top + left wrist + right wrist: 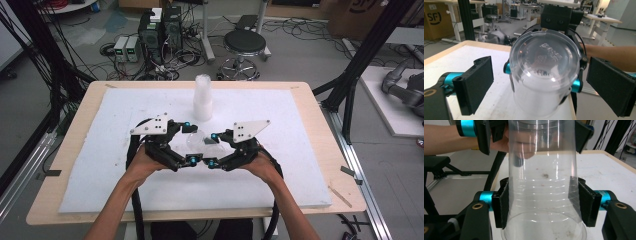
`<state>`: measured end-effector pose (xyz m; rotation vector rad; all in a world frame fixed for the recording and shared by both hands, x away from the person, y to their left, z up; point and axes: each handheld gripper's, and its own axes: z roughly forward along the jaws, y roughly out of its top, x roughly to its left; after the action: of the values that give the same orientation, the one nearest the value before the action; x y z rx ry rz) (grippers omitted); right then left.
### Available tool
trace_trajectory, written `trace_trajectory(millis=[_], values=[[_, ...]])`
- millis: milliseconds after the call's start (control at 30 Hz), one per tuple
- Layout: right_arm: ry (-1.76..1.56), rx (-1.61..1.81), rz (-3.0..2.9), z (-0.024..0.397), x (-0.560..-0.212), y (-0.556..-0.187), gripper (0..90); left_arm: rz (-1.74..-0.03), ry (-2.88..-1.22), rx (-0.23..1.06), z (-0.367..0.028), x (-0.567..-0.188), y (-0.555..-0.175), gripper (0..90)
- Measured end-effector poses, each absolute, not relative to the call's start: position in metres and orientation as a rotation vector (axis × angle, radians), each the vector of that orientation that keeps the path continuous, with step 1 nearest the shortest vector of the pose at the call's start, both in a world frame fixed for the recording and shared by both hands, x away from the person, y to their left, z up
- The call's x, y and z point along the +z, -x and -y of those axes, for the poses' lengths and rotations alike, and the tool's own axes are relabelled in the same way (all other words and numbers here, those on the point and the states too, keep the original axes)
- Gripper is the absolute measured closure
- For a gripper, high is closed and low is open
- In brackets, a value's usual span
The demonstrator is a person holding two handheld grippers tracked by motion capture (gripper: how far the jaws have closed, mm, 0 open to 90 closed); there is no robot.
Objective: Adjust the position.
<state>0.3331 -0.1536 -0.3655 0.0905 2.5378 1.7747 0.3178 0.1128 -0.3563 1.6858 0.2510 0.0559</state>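
R gripper (541, 202) clamps the clear cup (544, 185) near its rim, L gripper (541, 82) w/ jaws spread off the cup's base (cup lying sideways between them), above the white mat (280, 175), cup stack (203, 98) beyond.

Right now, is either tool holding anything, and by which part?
The right tool grips the clear plastic cup, pads pressed on opposite sides of its wall near the wide rim end. The left tool is open, its pads clear of the cup's base end.
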Motion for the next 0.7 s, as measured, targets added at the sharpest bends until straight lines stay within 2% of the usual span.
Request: trace_trajectory(millis=[67, 167, 367, 500, 700], values=[[-0.100, 1.737, -2.572, 0.155, -0.364, -0.333, 38.1, -0.267, -1.752, 0.077, -0.116, -0.355, -0.317, 7.3], [-0.116, 1.622, -2.639, 0.156, -0.357, -0.334, 38.4, -0.285, -1.936, 0.098, -0.118, -0.351, -0.317, 7.3], [-0.107, 1.299, -2.871, 0.150, -0.346, -0.338, 38.8, -0.250, -2.272, 0.019, -0.116, -0.341, -0.321, 7.3], [-0.049, 1.018, -2.992, 0.140, -0.341, -0.339, 38.9, -0.202, -2.453, 0.011, -0.109, -0.340, -0.323, 7.3], [0.035, 0.810, -3.056, 0.127, -0.330, -0.338, 39.0, -0.205, -2.469, 0.001, -0.108, -0.341, -0.326, 7.6]])
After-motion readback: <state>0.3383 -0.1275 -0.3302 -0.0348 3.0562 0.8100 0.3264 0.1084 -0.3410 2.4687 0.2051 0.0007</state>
